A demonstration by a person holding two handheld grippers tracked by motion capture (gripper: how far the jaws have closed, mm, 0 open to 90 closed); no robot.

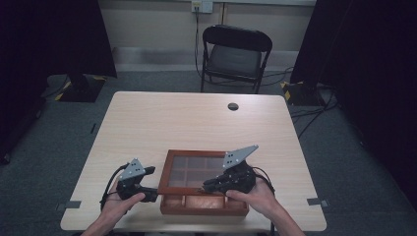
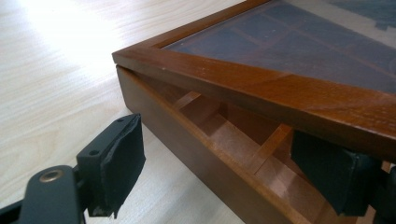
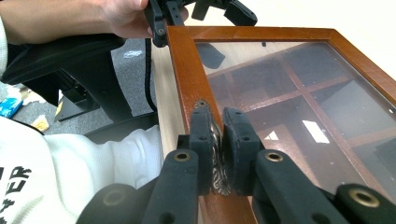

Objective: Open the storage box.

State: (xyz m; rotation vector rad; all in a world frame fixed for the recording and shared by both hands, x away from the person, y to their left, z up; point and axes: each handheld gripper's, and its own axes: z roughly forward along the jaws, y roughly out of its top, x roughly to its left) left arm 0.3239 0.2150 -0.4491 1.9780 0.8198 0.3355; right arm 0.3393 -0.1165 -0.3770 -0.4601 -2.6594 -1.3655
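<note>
Right tool point(image 3: 218, 154) pinches the glass lid's point(image 1: 196, 169) tiny brass latch point(image 3: 215, 154); left tool point(image 2: 233, 172) gapes wide at the box point(image 2: 196, 154). Slip, and the lid slams.

— What carries everything here?

— A pale, light-wood rectangular counter point(image 1: 196, 123) with rounded corners, standing on grey carpet. It has a small round dark grommet hole point(image 1: 233, 106) near its far edge, a little right of centre.

— And what lies directly on it?

— A reddish-brown wooden box point(image 1: 204, 202) divided into compartments, set near the counter's near edge, slightly right of the middle. Its wood-framed glass lid point(image 1: 196, 169) is tilted up at the front, leaving a gap above the box's front wall; the left gripper view shows that gap and the dividers inside.

— Anything else on the surface?

— The rest of the counter's top shows bare wood grain.
</note>
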